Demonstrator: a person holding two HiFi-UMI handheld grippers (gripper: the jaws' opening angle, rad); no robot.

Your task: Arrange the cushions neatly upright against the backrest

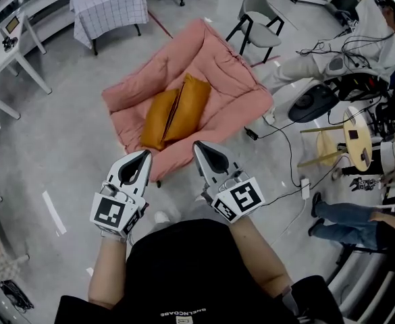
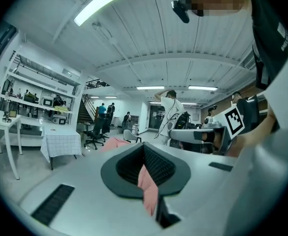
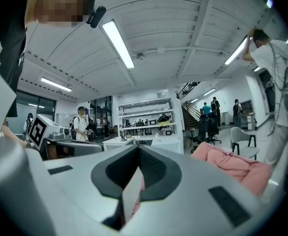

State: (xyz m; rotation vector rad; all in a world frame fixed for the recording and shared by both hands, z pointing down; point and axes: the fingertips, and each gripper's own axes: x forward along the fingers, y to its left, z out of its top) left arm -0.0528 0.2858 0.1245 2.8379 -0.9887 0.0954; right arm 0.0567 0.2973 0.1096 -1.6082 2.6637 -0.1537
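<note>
Two orange cushions, one [image 1: 158, 119] beside the other [image 1: 189, 106], stand on edge side by side in the middle of the pink padded floor sofa [image 1: 217, 66], leaning toward its backrest. Both grippers hover near the person's body, short of the sofa's front edge. The left gripper [image 1: 140, 156] is shut and empty. The right gripper [image 1: 202, 148] is shut and empty too. In the left gripper view the shut jaws [image 2: 144, 147] point across the room, a strip of the pink sofa [image 2: 115, 142] showing beyond. In the right gripper view the sofa [image 3: 232, 163] lies right of the shut jaws [image 3: 138, 149].
A grey chair [image 1: 258, 20] stands behind the sofa, with a table under a checked cloth [image 1: 109, 5] at the back left and a white desk [image 1: 1, 46] further left. Cables [image 1: 288, 137], a wooden stool [image 1: 356, 137] and seated people [image 1: 359, 214] fill the right side.
</note>
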